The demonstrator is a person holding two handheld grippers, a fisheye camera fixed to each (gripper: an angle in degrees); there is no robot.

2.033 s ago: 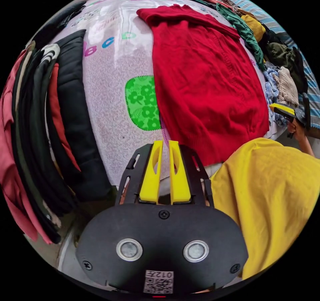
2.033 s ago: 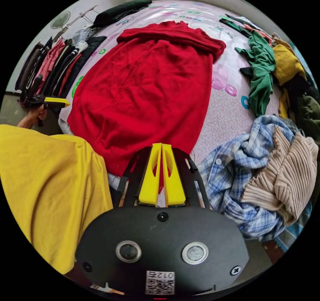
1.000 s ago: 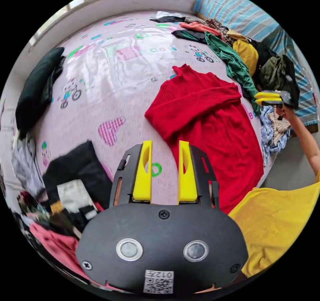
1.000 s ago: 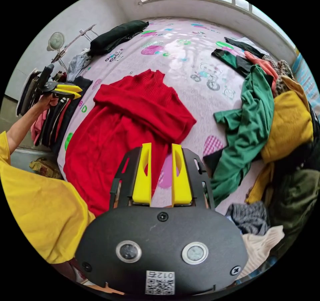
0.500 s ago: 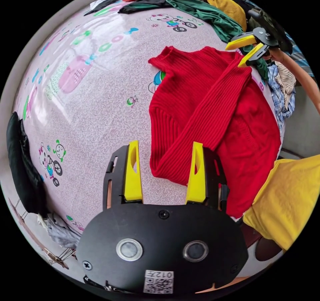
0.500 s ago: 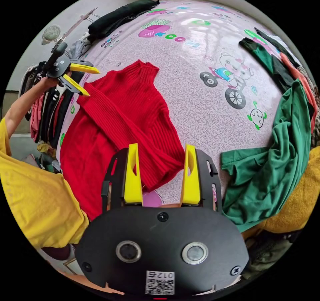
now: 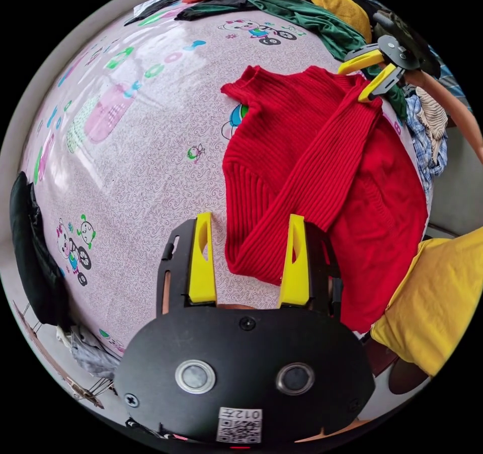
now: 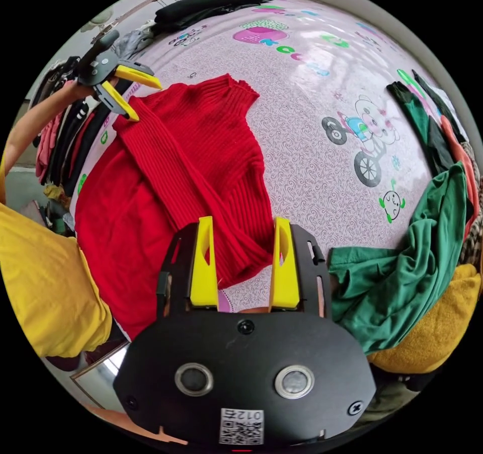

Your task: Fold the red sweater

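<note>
The red sweater (image 7: 322,172) lies flat on the pink cartoon-print bed sheet (image 7: 126,137), its hem at the near edge of the bed where the person in a yellow shirt (image 7: 437,298) stands, its collar pointing toward the middle. Both sleeves are folded across the chest, crossing one over the other.

The left gripper (image 7: 249,257) hovers over one side of the sweater with its yellow jaws spread wide, a folded sleeve end and the sweater's side edge lying between them; whether they touch the knit I cannot tell. The right gripper (image 8: 244,260) stands at the opposite side, jaws likewise wide apart, the other sleeve's end lying between them.

Beyond the right gripper, along that edge of the bed, a green garment (image 8: 402,273) and a mustard-yellow one (image 8: 443,318) lie heaped. A black garment (image 7: 35,252) lies at the far left edge.
</note>
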